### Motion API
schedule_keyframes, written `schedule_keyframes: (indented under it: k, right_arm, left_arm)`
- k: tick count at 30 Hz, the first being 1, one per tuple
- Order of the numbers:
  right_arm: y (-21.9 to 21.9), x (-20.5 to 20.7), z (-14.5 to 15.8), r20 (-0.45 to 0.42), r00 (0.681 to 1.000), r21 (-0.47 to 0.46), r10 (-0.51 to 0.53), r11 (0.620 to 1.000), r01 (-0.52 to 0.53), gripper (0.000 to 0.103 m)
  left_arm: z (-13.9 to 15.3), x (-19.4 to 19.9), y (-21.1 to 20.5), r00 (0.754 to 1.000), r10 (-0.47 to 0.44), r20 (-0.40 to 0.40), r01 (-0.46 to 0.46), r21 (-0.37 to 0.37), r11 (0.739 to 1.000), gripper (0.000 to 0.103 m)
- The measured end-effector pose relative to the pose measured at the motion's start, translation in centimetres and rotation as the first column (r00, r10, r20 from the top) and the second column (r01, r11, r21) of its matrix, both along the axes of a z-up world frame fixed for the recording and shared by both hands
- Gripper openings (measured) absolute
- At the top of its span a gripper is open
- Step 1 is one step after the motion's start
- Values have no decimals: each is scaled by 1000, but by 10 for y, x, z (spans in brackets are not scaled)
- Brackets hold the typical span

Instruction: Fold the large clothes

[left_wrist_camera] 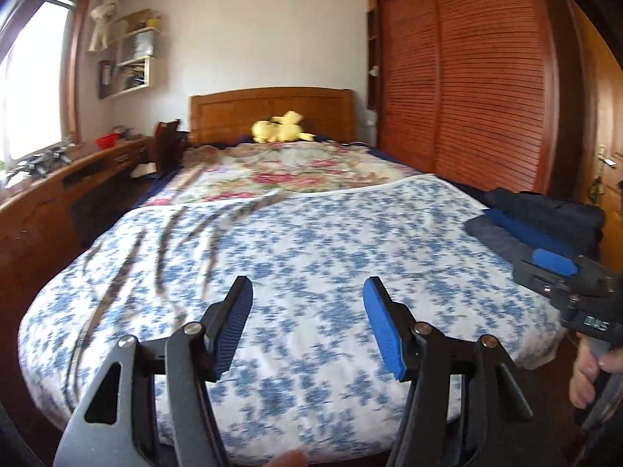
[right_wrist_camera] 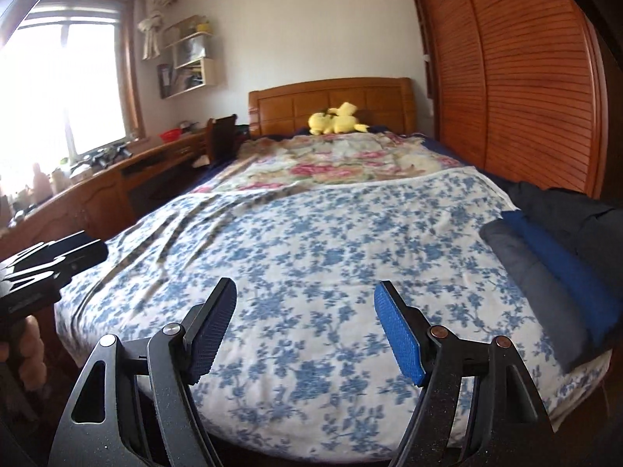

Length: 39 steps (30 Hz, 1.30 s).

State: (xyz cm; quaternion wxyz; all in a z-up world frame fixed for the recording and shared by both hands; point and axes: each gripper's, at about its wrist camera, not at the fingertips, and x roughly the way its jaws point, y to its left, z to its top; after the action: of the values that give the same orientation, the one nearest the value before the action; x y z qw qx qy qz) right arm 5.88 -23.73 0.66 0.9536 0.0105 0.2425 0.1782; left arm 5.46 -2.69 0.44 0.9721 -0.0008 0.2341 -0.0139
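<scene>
A pile of folded dark clothes, grey, blue and black (right_wrist_camera: 553,257), lies on the bed's right edge; it also shows in the left wrist view (left_wrist_camera: 537,222). My left gripper (left_wrist_camera: 307,292) is open and empty above the near end of the bed. My right gripper (right_wrist_camera: 305,295) is open and empty above the bed's near end too. The right gripper's body (left_wrist_camera: 560,276) shows at the right of the left wrist view, next to the pile. The left gripper's body (right_wrist_camera: 50,264) shows at the left of the right wrist view.
The bed has a blue-flowered white cover (right_wrist_camera: 311,241) and a pink floral blanket (right_wrist_camera: 338,159) behind it. A yellow plush toy (right_wrist_camera: 337,118) sits by the wooden headboard. A wooden desk (right_wrist_camera: 117,179) runs along the left; a slatted wardrobe (right_wrist_camera: 518,78) stands right.
</scene>
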Motion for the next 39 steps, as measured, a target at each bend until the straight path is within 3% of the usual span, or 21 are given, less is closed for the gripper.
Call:
schedule_keyframes:
  k: [9,39]
  right_arm:
    - [27,-12,-3,8,998,-10,55,998,-55,75]
    - [27,-16,-1,13,999,1,43,999,-43,75]
  left_arm:
    - [-14,-7,17,1000,26,-9,-27,-24,999,59]
    - [-5,-23,11,1000,13,28,-11,-41,999,59]
